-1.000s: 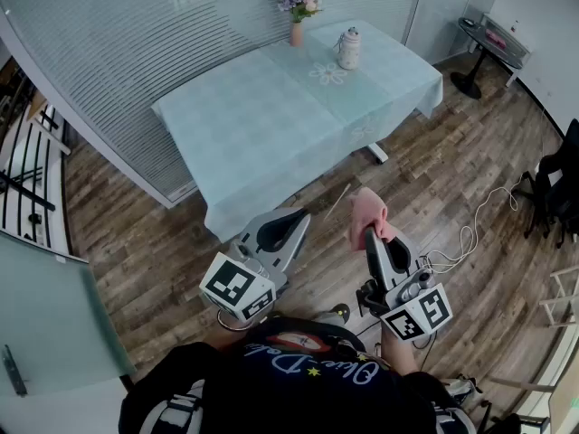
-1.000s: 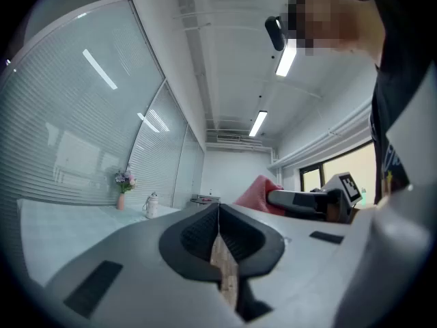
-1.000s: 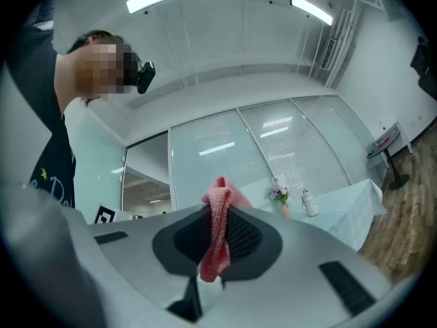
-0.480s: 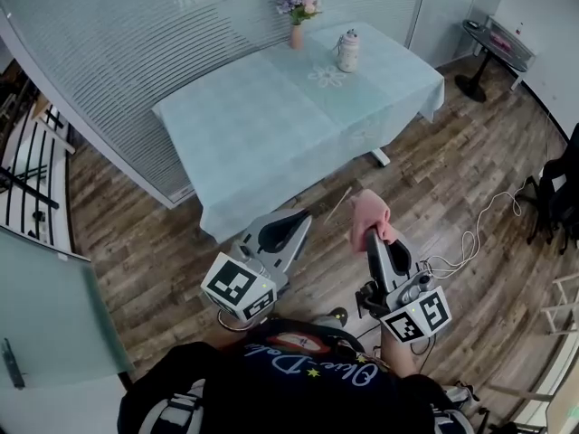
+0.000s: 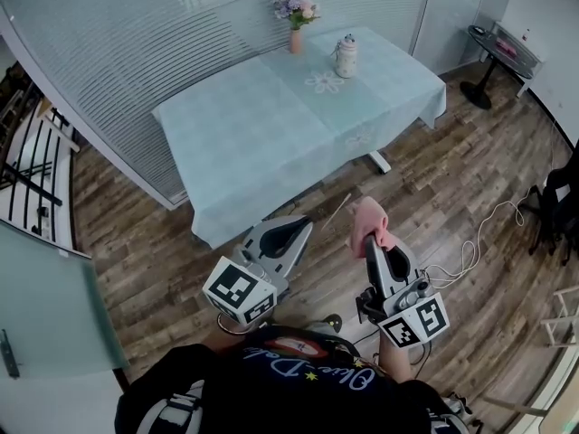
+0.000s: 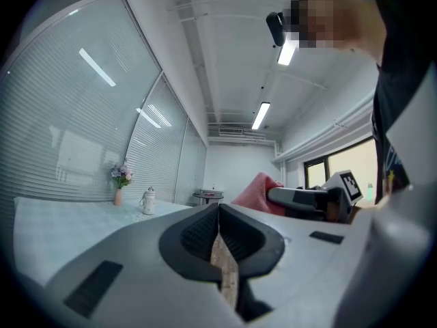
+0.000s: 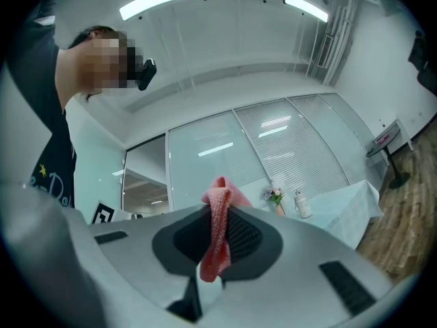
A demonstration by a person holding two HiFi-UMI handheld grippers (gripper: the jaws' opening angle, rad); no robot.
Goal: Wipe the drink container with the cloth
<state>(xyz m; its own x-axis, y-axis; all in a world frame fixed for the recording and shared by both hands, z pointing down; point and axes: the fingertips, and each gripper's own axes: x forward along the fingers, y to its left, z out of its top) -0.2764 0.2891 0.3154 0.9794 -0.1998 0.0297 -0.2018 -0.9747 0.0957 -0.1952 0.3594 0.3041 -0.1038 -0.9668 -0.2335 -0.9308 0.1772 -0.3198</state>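
The drink container [image 5: 345,56], a white flask with a handle, stands on the far part of a table [image 5: 244,134] with a pale blue cloth; it shows small in the left gripper view [image 6: 147,201] and the right gripper view [image 7: 301,205]. My right gripper [image 5: 366,236] is shut on a pink cloth [image 5: 369,220], which bunches above the jaws [image 7: 218,234]. My left gripper [image 5: 288,229] is shut with nothing in it [image 6: 219,219]. Both grippers are held over the wooden floor, well short of the table.
A small vase of flowers [image 5: 296,16] stands near the flask on the table. A white cable [image 5: 488,220] lies on the floor to the right. A round side table [image 5: 503,48] and a dark chair [image 5: 561,197] are further right. A blind-covered glass wall [image 5: 136,52] runs behind the table.
The view has shifted slightly, and the table sits a little further up in the picture. Both grippers keep their hold and their places in front of the person.
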